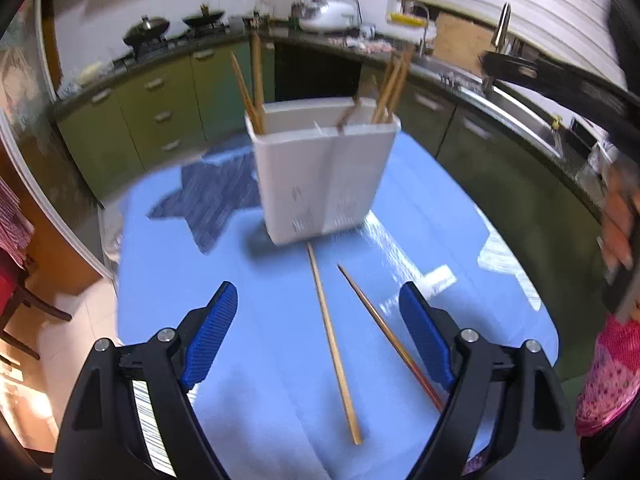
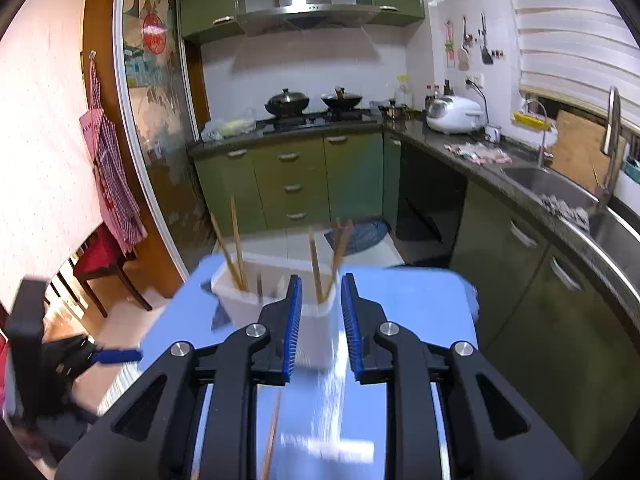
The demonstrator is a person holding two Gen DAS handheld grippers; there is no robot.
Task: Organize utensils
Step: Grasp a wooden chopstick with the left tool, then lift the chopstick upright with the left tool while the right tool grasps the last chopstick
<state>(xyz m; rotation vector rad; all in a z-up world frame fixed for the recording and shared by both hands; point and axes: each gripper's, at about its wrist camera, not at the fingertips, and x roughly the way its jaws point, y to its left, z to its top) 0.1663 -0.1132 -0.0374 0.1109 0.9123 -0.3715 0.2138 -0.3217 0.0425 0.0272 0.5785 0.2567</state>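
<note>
Left wrist view: the left gripper has its blue fingers spread wide, nothing pinched. Two loose chopsticks lie on the blue table in the gap between them. The pale chopstick runs from near the holder's foot toward the table's near edge, about midway between the pads and touching neither. The darker chopstick lies to its right, angling toward the right finger and passing under or just beside that finger's base; whether it touches cannot be told.

Beyond the fingertips a white utensil holder stands upright near the table's far edge, with chopsticks standing in its left and right compartments. A dark star-shaped mat lies left of it, toward the far left corner.

In the right wrist view the right gripper has its fingers parted by a narrow gap, empty. Through that gap the holder shows just ahead. A chopstick lies on the table below the left finger. The left gripper shows at the table's left edge.
</note>
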